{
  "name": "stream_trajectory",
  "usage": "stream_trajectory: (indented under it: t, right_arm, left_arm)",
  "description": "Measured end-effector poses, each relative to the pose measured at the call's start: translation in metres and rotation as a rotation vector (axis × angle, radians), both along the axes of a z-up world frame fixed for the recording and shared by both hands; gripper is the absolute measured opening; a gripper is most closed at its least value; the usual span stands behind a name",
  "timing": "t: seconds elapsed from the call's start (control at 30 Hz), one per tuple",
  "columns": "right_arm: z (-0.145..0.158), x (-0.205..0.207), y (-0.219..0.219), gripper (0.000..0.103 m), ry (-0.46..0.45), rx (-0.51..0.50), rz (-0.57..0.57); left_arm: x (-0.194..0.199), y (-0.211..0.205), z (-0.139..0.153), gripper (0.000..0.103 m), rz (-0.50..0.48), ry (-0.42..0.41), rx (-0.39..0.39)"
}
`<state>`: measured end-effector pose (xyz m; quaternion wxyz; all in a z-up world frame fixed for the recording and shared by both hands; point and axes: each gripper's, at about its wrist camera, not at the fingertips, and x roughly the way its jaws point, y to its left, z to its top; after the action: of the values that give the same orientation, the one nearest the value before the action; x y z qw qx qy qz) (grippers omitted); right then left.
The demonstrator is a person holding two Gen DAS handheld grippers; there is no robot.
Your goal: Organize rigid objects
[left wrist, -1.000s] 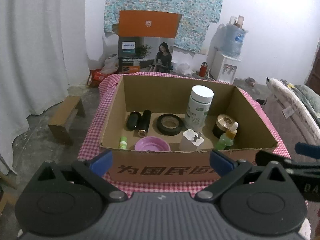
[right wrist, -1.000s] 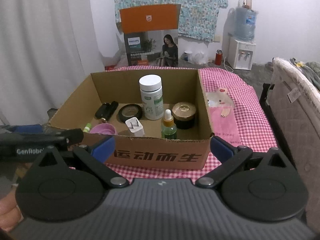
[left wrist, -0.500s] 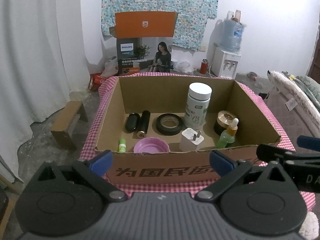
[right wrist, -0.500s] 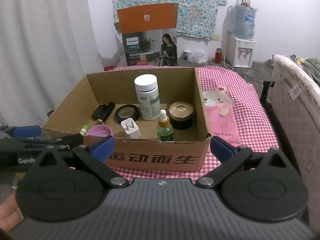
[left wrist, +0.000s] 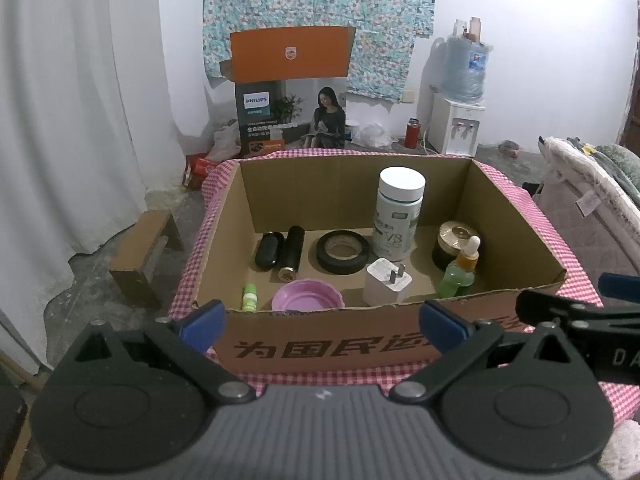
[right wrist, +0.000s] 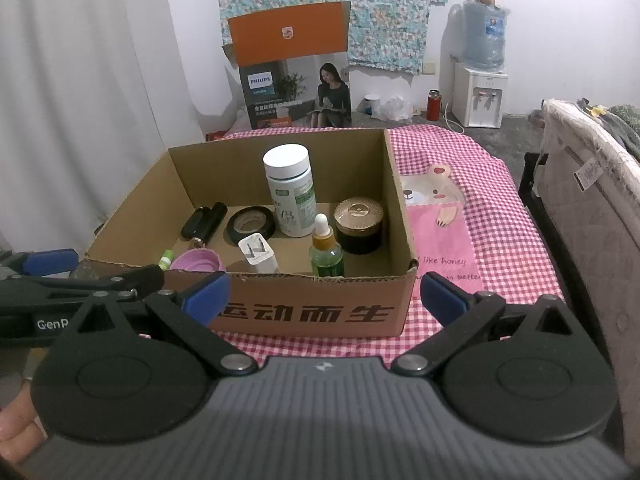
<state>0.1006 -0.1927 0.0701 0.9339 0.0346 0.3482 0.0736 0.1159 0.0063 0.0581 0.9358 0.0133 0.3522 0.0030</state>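
A pink checked cloth (right wrist: 496,216) covers the table, and on it sits the open cardboard box (left wrist: 332,350) that holds all the task's things. Both grippers hang in front of the box's near wall, outside it. The left gripper (left wrist: 320,322) has its jaws wide apart, gripping nothing; the right gripper (right wrist: 324,296) likewise has its jaws spread and empty.

Inside the box, the tall white bottle (left wrist: 398,218) stands upright toward the back, right of centre. Just left of it the black tape roll (left wrist: 343,251) lies flat. To the right of the bottle, near the right wall, sits a dark jar (right wrist: 359,224) with a gold lid. The pink dish (left wrist: 307,295) lies by the near wall, left of centre. Two black cylinders (left wrist: 280,251) lie side by side at the left, touching or nearly so. The white plug (left wrist: 387,282) stands in front of the bottle, prongs up. The green dropper bottle (right wrist: 327,254) stands upright just before the jar. A small green-and-white tube (left wrist: 249,297) sits left of the dish; whether it stands or lies is hard to tell.
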Motion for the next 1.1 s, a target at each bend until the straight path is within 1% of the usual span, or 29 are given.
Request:
stream_trajectory:
  t: [1.1]
  right_arm:
    - [0.0009, 0.0007, 0.0016, 0.102, -0.001, 0.007, 0.003]
  left_arm:
    - [-0.0006, 0.0028, 0.0021, 0.103, 0.004, -0.008, 0.01]
